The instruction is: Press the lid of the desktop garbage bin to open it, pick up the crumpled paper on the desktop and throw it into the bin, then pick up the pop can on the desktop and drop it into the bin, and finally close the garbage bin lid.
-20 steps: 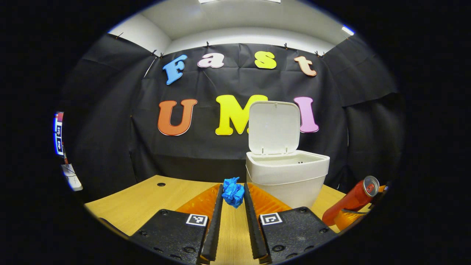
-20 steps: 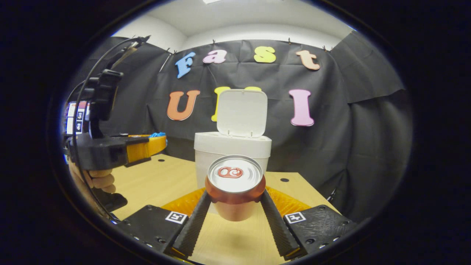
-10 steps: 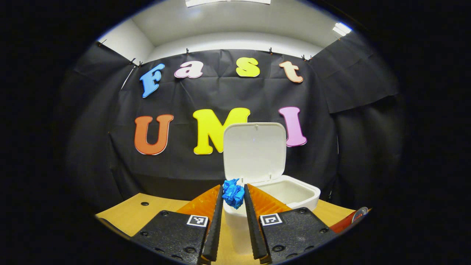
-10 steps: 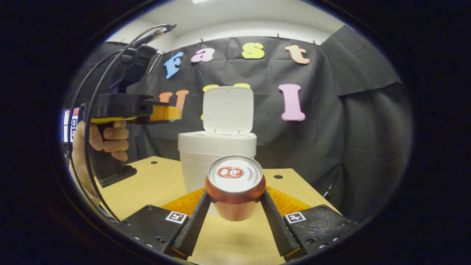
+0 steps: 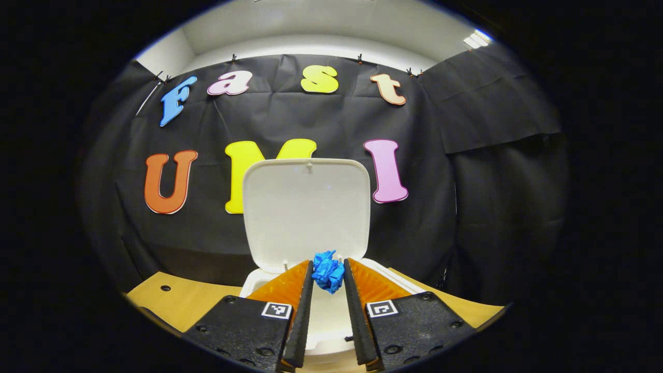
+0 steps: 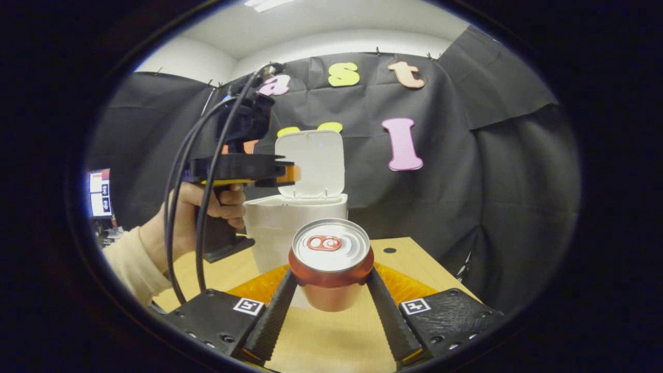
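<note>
A blue crumpled paper sits pinched between the fingertips of my left gripper, which is shut on it and held over the open mouth of the white bin. The bin's lid stands upright behind it. In the right gripper view, my right gripper is shut on a red pop can, its silver top facing the camera, in front of the bin. That view also has the left gripper reaching over the bin's rim from the left, held by a hand.
The bin stands on a light wooden table with small round holes. Black cloth walls close the booth behind and to the right. A lit screen sits at the far left.
My left gripper has risen and moved right with the paper, from beside the bin to over its opening. The right gripper still holds the can, with little movement.
</note>
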The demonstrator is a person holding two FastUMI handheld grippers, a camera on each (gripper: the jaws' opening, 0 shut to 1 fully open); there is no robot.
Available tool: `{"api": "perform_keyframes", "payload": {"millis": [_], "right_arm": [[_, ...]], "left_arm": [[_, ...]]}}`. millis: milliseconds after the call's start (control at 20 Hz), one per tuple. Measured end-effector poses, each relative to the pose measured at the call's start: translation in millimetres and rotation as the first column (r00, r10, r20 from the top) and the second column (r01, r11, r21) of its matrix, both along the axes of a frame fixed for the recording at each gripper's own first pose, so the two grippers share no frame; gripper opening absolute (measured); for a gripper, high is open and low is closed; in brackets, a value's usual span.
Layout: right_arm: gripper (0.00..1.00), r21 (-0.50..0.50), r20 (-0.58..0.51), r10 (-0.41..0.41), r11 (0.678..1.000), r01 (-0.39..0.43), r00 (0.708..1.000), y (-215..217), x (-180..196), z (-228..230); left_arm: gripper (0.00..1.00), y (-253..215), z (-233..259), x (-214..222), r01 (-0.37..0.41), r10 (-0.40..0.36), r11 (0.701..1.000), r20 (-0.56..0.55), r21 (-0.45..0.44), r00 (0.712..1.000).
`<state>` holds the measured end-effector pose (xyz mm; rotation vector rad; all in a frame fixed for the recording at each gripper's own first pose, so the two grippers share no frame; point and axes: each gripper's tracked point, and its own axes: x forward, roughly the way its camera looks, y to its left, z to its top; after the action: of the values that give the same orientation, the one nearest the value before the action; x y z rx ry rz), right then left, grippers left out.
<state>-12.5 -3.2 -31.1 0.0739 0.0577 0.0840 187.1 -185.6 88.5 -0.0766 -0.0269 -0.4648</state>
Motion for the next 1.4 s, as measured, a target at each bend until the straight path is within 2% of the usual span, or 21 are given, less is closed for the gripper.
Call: {"api": "perform_keyframes", "payload": {"millis": [400,750,850,900,1050,1150,1200,1300,1400], "right_arm": [[0.81,-0.005,-0.004,0.006,1.000,-0.006,1.000,-3.3,-0.7,0.0],[0.81,-0.030,0.004,0.020,0.999,-0.020,1.000,3.0,-1.5,-1.4],[0.81,-0.028,-0.004,0.021,0.999,-0.021,1.000,3.8,-0.7,-4.2],[0.81,-0.032,-0.006,0.016,0.999,-0.016,1.000,2.8,-0.6,-4.3],[0.81,-0.037,-0.007,0.013,0.999,-0.013,1.000,3.1,1.4,-5.9],[0.81,-0.038,-0.007,0.011,0.999,-0.011,1.000,3.4,0.6,-4.6],[0.81,-0.044,-0.004,0.006,0.999,-0.006,1.000,2.5,0.5,-4.9],[0.81,-0.061,0.002,-0.007,0.998,0.007,1.000,-0.2,3.2,-5.6],[0.81,-0.057,0.002,-0.011,0.998,0.011,1.000,-0.2,3.5,-5.6]], "left_arm": [[0.39,-25.8,-30.0,19.6,0.016,-0.017,1.000,-0.083,-0.017,0.996],[0.45,-29.6,-38.9,20.5,0.042,-0.045,0.999,-0.120,-0.035,0.992],[0.52,-35.0,-36.2,12.3,0.070,-0.075,0.996,-0.122,-0.047,0.990],[0.60,-34.9,-34.0,8.4,0.080,-0.085,0.996,-0.122,-0.049,0.989],[0.65,-32.1,-20.7,-3.9,0.092,-0.097,0.994,-0.091,-0.052,0.991],[0.74,-29.8,-20.2,-10.8,0.088,-0.089,0.996,-0.092,-0.018,0.992],[0.82,-30.5,-22.2,-16.1,0.097,-0.096,0.995,-0.102,0.007,0.990],[0.90,-28.3,-20.4,-29.4,0.108,-0.104,0.994,-0.099,0.031,0.990],[0.96,-17.9,-13.1,-42.0,0.084,-0.082,0.996,-0.082,0.022,0.993]]}}
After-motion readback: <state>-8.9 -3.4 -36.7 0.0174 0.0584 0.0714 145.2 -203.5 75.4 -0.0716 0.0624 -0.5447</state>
